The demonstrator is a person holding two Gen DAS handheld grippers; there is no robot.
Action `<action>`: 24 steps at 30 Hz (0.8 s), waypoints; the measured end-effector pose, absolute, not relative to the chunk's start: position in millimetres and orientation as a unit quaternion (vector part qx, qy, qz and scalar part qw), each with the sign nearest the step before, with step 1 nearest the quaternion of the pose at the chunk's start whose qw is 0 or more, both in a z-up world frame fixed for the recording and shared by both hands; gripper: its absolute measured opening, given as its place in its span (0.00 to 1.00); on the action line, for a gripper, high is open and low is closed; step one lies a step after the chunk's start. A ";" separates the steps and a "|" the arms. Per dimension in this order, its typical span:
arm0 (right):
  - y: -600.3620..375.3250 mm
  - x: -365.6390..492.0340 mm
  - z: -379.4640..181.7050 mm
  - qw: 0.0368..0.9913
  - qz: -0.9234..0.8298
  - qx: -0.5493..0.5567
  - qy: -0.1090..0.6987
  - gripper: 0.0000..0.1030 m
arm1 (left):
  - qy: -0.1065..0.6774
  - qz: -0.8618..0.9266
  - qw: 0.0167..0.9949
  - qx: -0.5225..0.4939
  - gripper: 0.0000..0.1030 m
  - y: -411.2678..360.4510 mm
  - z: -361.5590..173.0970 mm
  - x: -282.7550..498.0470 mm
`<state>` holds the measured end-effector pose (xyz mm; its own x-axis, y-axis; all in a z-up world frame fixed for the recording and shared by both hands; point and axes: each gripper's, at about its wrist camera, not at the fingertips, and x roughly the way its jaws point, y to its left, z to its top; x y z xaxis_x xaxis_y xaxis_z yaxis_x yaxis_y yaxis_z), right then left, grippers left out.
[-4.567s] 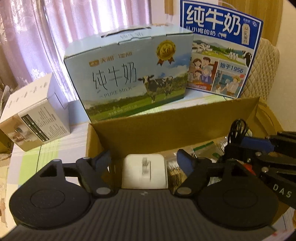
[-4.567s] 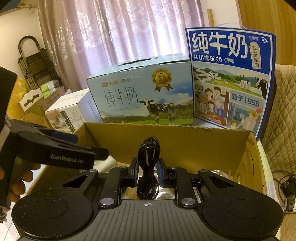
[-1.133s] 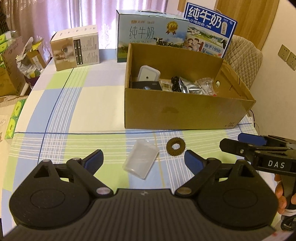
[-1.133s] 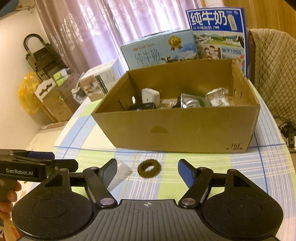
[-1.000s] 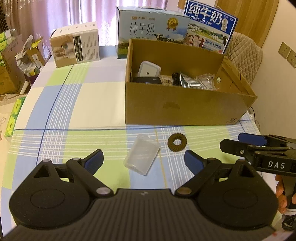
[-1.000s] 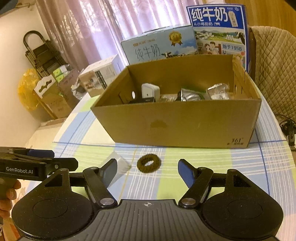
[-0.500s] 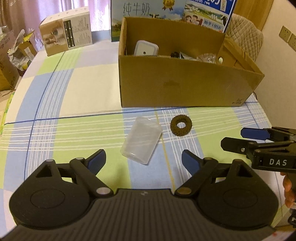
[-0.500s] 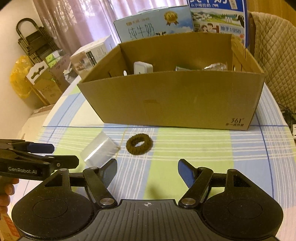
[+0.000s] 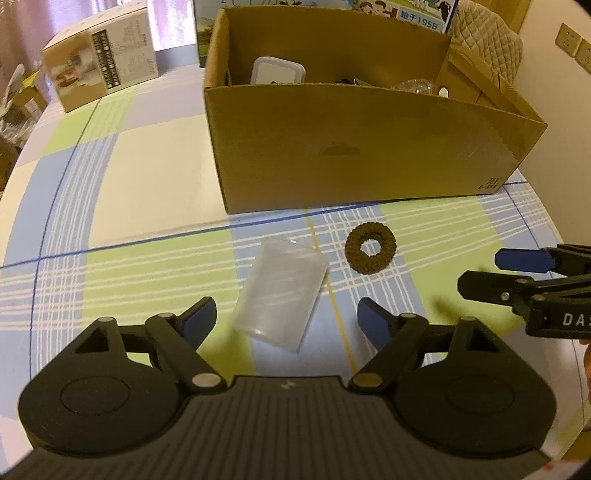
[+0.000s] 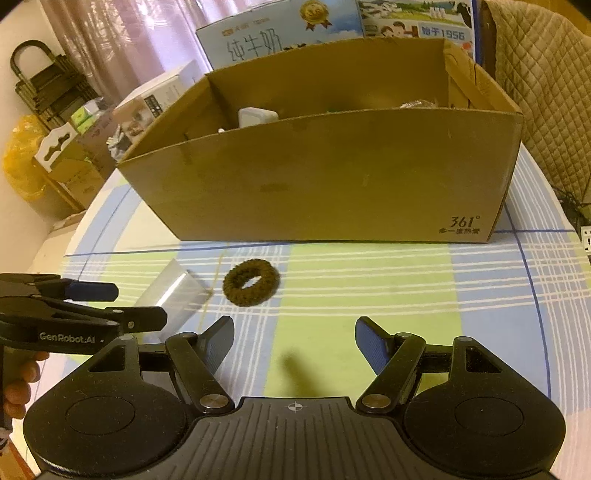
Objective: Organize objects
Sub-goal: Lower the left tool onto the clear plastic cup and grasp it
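Observation:
A clear plastic cup point(image 9: 281, 291) lies on its side on the checked tablecloth, just ahead of my open, empty left gripper point(image 9: 287, 318). A brown hair tie point(image 9: 370, 252) lies to its right. Behind them stands an open cardboard box point(image 9: 354, 147) holding a white charger point(image 9: 277, 71) and other small items. My right gripper point(image 10: 294, 341) is open and empty, a short way in front of the hair tie point(image 10: 251, 281), with the cup point(image 10: 173, 295) to its left. Each gripper shows at the edge of the other's view.
Two milk cartons point(image 10: 280, 35) stand behind the box point(image 10: 332, 177). A white product box point(image 9: 101, 74) sits at the far left of the table. A quilted chair point(image 10: 546, 96) is at the right. The table edge curves on the left and right.
Both grippers let go of the charger and the cable in the box, drew back and dropped low toward the cup and hair tie, which now look nearer.

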<state>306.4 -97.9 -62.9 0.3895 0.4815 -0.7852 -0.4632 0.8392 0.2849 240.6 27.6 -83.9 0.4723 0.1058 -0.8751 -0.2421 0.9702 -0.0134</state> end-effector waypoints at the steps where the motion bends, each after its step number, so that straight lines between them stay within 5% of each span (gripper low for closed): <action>1: -98.5 307.5 -63.9 0.833 0.282 0.010 0.476 0.68 | 0.506 0.100 0.854 -0.065 0.78 28.6 -86.2 243.9; 10: -96.2 314.6 -69.5 0.830 0.284 0.010 0.480 0.68 | 0.519 0.086 0.849 -0.053 0.66 35.6 -104.2 267.7; 14: -88.6 316.3 -70.8 0.828 0.296 0.001 0.475 0.68 | 0.525 0.081 0.845 -0.054 0.52 37.7 -111.1 272.2; 24: -49.4 319.9 -79.6 0.823 0.343 -0.063 0.449 0.68 | 0.520 0.111 0.844 -0.068 0.50 54.9 -110.3 259.9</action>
